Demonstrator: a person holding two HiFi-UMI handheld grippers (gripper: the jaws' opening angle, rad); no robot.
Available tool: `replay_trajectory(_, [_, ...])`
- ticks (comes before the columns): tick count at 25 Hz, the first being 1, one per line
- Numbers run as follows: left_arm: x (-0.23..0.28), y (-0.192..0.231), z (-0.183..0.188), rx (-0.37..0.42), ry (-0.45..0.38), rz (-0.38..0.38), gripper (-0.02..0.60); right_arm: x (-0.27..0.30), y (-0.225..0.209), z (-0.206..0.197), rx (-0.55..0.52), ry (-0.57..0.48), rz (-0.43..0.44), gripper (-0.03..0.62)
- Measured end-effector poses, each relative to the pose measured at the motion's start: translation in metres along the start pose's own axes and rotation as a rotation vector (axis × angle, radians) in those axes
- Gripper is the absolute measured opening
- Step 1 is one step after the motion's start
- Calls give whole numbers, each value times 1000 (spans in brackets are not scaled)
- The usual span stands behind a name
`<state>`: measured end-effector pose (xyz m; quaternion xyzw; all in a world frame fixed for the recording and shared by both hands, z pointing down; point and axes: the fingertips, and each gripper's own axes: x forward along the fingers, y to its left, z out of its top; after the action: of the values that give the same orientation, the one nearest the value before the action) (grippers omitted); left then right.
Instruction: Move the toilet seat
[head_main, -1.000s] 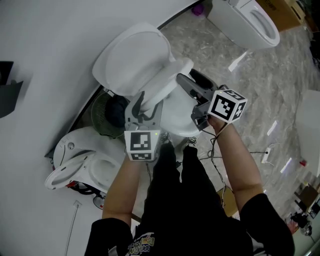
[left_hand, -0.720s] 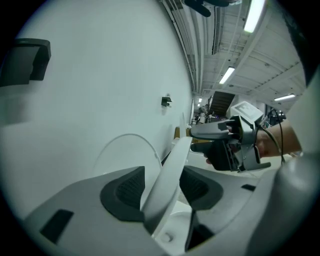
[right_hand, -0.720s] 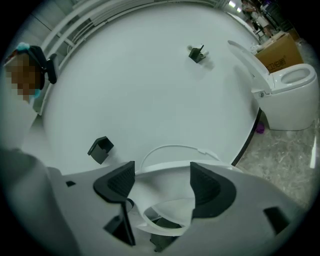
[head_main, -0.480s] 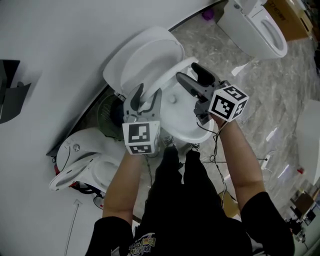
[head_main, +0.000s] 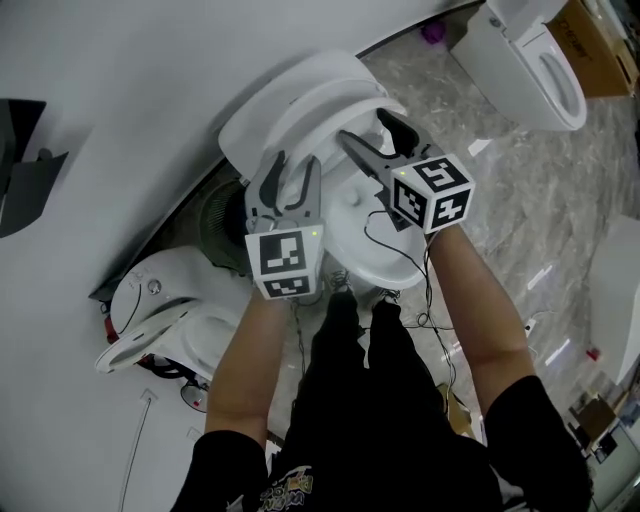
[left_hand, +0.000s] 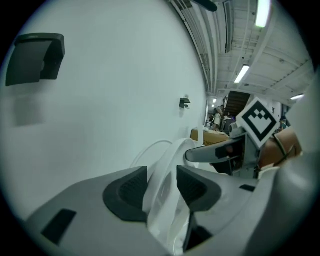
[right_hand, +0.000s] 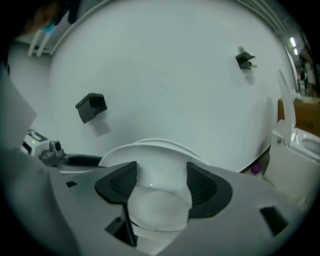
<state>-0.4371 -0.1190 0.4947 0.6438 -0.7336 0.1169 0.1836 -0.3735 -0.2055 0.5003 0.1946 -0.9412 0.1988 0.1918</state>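
Toilet seat (left_hand: 162, 172): raised steeply, close in front of the lid (head_main: 262, 108), which leans back towards the white wall (head_main: 120, 70). Both stand above the bowl (head_main: 365, 250) of the middle toilet.

Left gripper (head_main: 296, 170): in the left gripper view we see the seat's rim standing edge-on between its jaws. The jaws have just been closing and now sit narrow. The ribbed pads (left_hand: 131, 192) lie against both faces of the rim, as far as we can read it. Its marker cube (head_main: 285, 262) faces the head camera.

Right gripper (head_main: 366, 128): jaws wide, though they have just come in a little. It sits to the right of the left gripper, near the seat's right side and over the bowl. In the right gripper view a white surface fills the gap between its pads. We cannot tell whether either pad touches it. Its marker cube (head_main: 432, 192) is tilted.

Surroundings:
- A second toilet (head_main: 525, 55) stands at upper right on the marbled floor (head_main: 545, 220), with a cardboard box (head_main: 600, 35) just beyond it.
- A third toilet (head_main: 165, 320) stands at lower left, beside the wall.
- A dark round basket (head_main: 215, 220) sits between the third toilet and the middle one.
- A black box (head_main: 25, 170) is fixed on the wall at left.
- A small purple object (head_main: 432, 33) lies at the foot of the wall.
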Motion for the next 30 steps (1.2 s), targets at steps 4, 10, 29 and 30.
replay_trajectory(4, [-3,4,0,-7,-3,-4,178,7,-4,4,31,-32,-28,322])
replay_trajectory(10, [-7,9,3,-8,-11,-4,178,26,3,4,30,-1,-16,333])
replay_trajectory(29, [-51,-22,42,-9,-75,-74,47,-63,37,52,-23,-136,-4,6])
replay_trajectory(30, [-57,-25,46,-9,-80,-81,29,-70,42,57,-29,-144,0,6])
